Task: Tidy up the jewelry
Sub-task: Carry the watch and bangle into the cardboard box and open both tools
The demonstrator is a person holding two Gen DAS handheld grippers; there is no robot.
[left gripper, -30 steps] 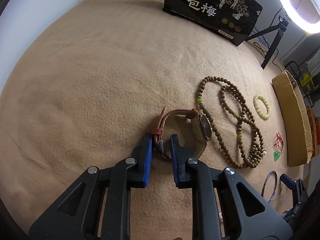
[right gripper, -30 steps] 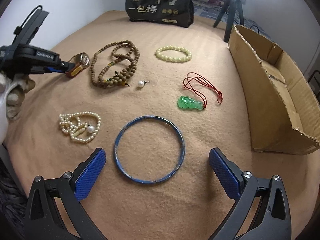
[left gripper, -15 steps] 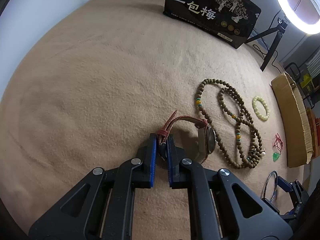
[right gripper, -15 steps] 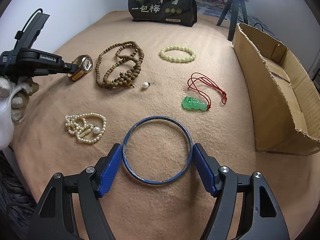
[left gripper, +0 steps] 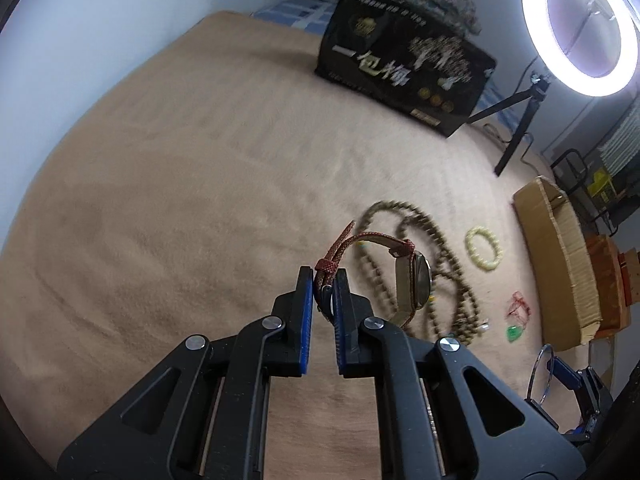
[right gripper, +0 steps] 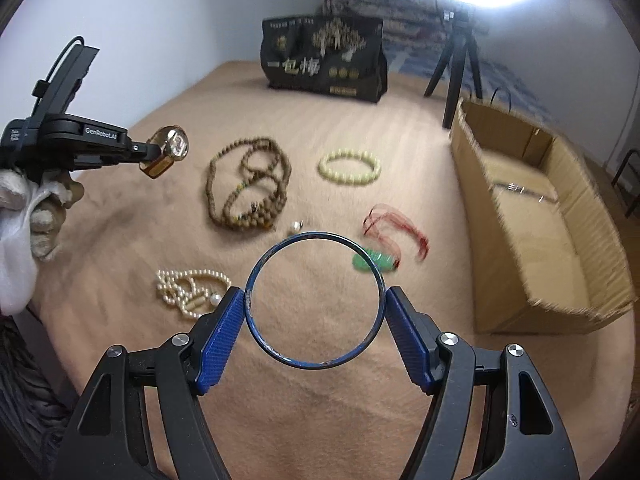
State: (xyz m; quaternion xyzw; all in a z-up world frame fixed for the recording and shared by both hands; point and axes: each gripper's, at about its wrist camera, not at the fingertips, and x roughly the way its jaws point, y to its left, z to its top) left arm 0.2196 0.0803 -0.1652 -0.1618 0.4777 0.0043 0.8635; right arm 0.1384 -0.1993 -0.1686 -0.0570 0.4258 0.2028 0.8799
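Observation:
My left gripper point(left gripper: 321, 280) is shut on the brown strap of a wristwatch point(left gripper: 414, 284) and holds it above the tan blanket; the watch also shows in the right wrist view point(right gripper: 170, 150). My right gripper point(right gripper: 315, 309) is shut on a blue bangle point(right gripper: 256, 280), lifted off the blanket. On the blanket lie a brown bead necklace point(right gripper: 276, 184), a pale green bead bracelet point(right gripper: 349, 167), a green pendant on a red cord point(right gripper: 396, 232), a loose pearl point(right gripper: 295, 225) and a pearl strand point(right gripper: 188, 292).
An open cardboard box point(right gripper: 532, 216) stands at the right edge of the blanket. A black printed bag point(right gripper: 324, 60) and a ring light on a tripod point(right gripper: 456, 68) stand at the back. A white-gloved hand point(right gripper: 24, 216) holds the left gripper.
My left gripper closed on the watch strap and lifted the watch off the blanket. My right gripper closed on the blue bangle and raised it.

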